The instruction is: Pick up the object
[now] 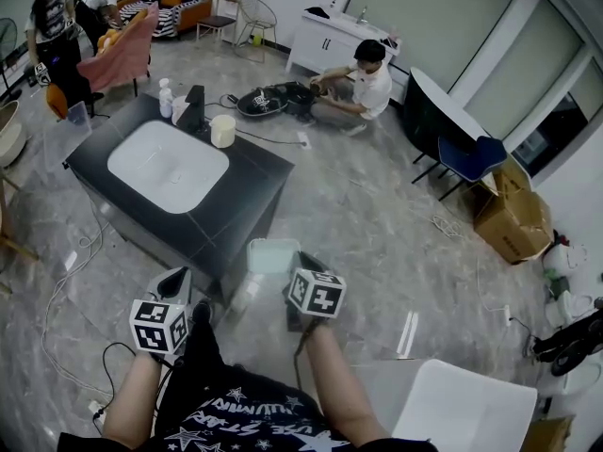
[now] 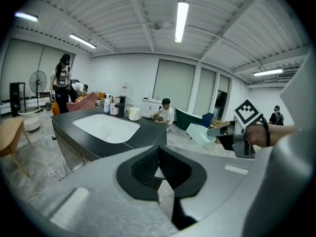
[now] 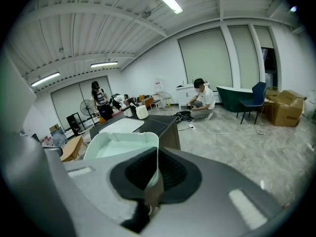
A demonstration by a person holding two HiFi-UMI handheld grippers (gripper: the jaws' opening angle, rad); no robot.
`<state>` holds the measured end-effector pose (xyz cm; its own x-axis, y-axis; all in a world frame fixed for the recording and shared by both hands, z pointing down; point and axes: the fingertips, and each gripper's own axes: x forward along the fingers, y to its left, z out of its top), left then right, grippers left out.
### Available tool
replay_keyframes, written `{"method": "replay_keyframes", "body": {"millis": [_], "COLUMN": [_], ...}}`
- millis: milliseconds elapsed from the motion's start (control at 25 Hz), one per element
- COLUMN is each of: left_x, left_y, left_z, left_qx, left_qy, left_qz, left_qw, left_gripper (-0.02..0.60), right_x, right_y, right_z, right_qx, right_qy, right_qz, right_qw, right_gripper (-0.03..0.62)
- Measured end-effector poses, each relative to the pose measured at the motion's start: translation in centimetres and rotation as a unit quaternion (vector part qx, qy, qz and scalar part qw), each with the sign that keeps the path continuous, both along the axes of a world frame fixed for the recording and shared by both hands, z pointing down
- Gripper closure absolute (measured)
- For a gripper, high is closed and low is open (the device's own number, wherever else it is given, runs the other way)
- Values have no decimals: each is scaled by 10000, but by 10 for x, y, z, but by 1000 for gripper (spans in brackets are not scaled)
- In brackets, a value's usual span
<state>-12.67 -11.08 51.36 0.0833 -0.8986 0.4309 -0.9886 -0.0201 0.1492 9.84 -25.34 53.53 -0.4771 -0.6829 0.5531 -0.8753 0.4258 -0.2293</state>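
A pale green plastic tub (image 1: 271,254) hangs in the air in front of the person, beside the black counter's near corner. My right gripper (image 1: 296,260) is shut on its right wall; in the right gripper view the tub (image 3: 123,144) fills the lower left and its thin rim runs down between my right gripper's (image 3: 156,174) pads. My left gripper (image 1: 177,277) is held lower left of the tub, apart from it. Its jaws meet with nothing between them in the left gripper view (image 2: 158,169), where the tub (image 2: 200,134) shows off to the right.
A black counter (image 1: 252,172) with a white sink (image 1: 170,166), a white cup (image 1: 222,130) and a bottle (image 1: 166,97) stands ahead left. A person (image 1: 366,78) crouches on the floor beyond. A white chair (image 1: 466,408) is at the lower right, cardboard boxes (image 1: 513,217) at the right.
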Motion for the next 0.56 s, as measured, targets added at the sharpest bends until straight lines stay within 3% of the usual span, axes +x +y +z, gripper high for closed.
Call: {"method": "replay_keyframes", "body": {"millis": [560], "left_x": [8], "left_y": [41], "left_z": [7], "left_qx": [-39], "left_qy": [0], "left_qz": [-236], "left_qw": [9997], "left_gripper": [571], "right_x": [5], "right_y": [36], "right_z": [8], "right_qx": [-3], "right_qy": [21], "right_qz": [-258], "right_qw": [9997], "right_gripper": [584]}}
